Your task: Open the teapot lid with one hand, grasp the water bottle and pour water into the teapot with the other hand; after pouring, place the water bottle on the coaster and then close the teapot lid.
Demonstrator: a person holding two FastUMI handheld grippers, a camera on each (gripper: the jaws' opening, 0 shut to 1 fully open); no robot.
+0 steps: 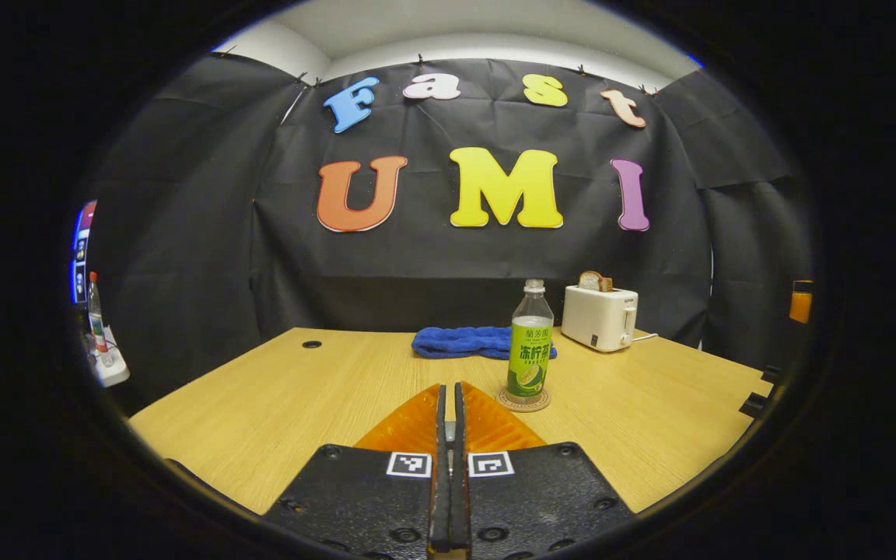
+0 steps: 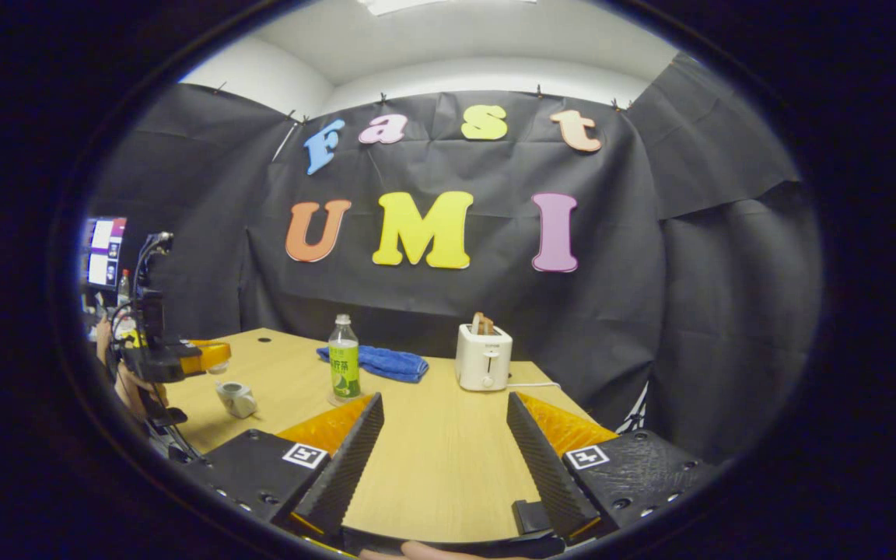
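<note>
In the left gripper view the left gripper has its 2 fingers pressed together on nothing. The water bottle stands upright on the coaster. In the right gripper view the right gripper gapes wide; the teapot sits left of the bottle, below the other gripper.

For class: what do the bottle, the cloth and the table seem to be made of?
Bottle: clear plastic, seemingly, see-through above a glossy printed label. Cloth: soft blue fabric, probably terry, rumpled and matte. Table: pale wood or wood-look laminate, with visible grain and slight sheen.
</note>
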